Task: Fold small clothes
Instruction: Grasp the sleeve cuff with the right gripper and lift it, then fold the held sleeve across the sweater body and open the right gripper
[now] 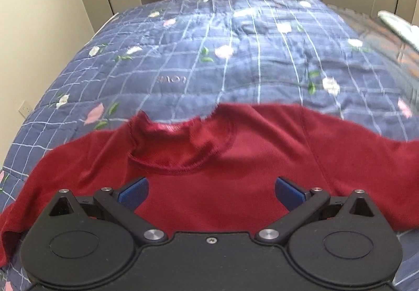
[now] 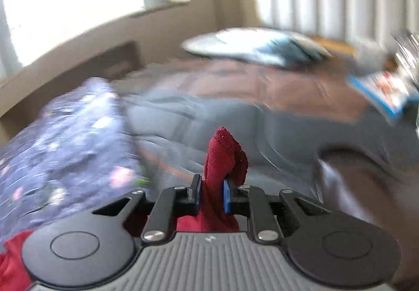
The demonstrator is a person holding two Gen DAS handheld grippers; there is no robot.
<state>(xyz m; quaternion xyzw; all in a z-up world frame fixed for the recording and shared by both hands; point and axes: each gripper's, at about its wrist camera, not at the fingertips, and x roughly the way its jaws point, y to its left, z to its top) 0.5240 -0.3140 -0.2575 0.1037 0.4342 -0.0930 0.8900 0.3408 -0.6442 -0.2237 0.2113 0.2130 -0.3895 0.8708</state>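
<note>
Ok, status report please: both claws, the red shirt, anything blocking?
Left claw open above red shirt. Right claw shut on shirt fabric. Shirt spread on floral quilt. Nothing blocking.

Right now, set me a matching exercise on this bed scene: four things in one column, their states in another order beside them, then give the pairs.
Things:
1. left hand-held gripper
2. right hand-held gripper
3. red top
4. floral quilt

States:
A. spread over the bed, blue with a pale grid
B. shut on a bunch of red cloth
C. open, holding nothing
D. lying on the quilt, collar facing away from the camera

Pairs: 1-C, 2-B, 3-D, 4-A
</note>
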